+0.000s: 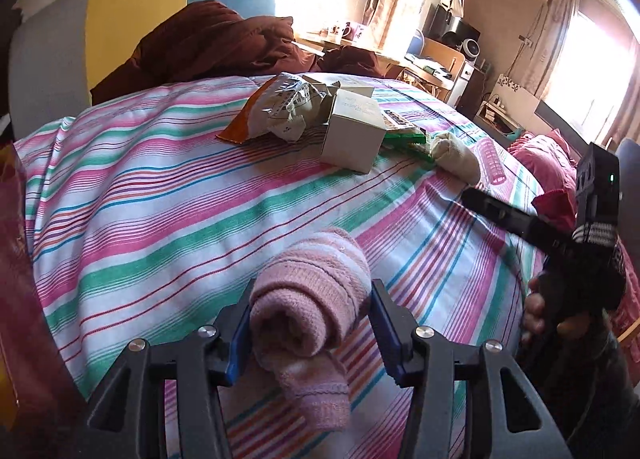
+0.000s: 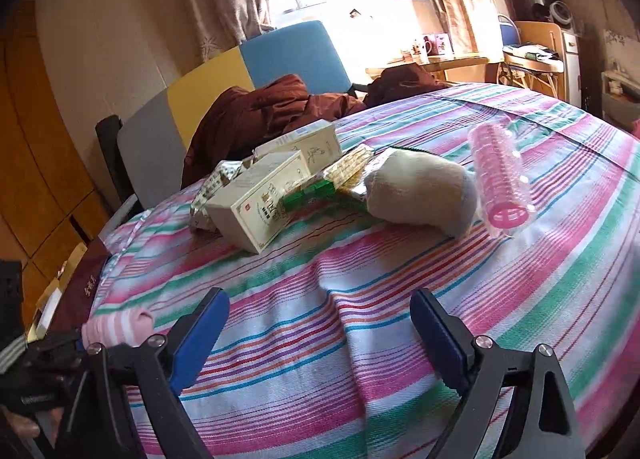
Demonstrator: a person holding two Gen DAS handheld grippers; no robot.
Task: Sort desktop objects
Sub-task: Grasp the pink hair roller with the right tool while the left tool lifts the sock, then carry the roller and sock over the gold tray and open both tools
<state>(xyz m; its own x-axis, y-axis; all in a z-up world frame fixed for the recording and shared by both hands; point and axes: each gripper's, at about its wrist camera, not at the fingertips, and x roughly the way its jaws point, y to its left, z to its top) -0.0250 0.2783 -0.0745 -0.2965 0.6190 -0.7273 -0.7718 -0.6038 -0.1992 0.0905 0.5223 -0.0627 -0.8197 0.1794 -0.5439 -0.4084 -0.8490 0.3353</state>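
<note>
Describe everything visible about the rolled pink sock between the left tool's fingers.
The pink sock is soft ribbed knit with paler stripes, rolled into a fat bundle, its loose cuff end trailing toward the camera. It lies on the striped bedsheet, between the blue pads of the left tool, which flank it closely; firm contact cannot be confirmed. In the right wrist view only one end shows.

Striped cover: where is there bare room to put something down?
The striped cover is bare between the right gripper and the cream box. It is crowded farther back: box, green packets, white sock roll and pink hair roller sit close together.
</note>
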